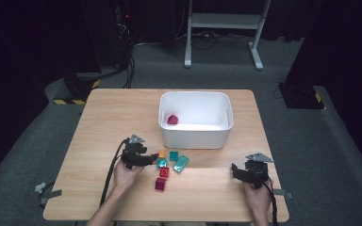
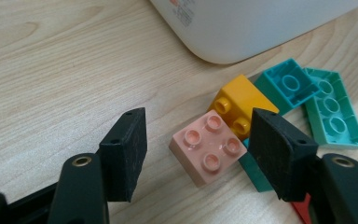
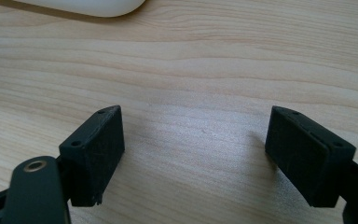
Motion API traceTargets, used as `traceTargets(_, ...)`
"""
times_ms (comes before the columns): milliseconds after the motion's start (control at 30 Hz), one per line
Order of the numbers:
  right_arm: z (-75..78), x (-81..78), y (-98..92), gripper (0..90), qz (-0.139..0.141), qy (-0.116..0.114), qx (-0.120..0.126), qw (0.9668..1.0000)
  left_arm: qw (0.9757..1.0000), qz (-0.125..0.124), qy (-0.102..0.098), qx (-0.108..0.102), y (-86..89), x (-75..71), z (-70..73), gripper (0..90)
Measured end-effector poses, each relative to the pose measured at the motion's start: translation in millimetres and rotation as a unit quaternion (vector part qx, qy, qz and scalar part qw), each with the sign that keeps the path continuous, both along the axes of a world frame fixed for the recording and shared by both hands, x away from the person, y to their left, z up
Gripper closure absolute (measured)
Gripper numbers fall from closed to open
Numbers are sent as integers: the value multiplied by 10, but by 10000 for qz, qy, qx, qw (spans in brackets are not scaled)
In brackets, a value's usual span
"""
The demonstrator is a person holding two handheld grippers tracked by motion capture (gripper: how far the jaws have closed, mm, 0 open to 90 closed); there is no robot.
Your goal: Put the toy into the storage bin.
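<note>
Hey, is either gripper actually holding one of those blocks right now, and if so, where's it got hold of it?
Nothing is held. The left gripper straddles the pink block without pressing it; the right gripper is open over bare table.

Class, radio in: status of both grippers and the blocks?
Left gripper open, straddling pink block. Right gripper open over bare table. Yellow block crowds right jaw.

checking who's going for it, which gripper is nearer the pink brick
Left. The left gripper has the pink brick between its open jaws, one pad beside it and the other apart. The right gripper sits far off near the table's right edge.
</note>
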State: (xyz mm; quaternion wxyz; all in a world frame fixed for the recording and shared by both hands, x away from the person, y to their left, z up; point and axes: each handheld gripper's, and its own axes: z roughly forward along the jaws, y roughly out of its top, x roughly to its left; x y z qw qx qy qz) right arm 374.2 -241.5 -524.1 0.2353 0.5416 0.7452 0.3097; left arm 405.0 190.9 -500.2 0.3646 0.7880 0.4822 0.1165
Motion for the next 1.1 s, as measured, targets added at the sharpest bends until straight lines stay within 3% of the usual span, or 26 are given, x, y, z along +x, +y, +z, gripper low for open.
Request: traceTargets(1100, 0, 0, 0, 195, -1, 1, 0, 10000, 9998, 185, -52, -62, -2, -26, -67, 384)
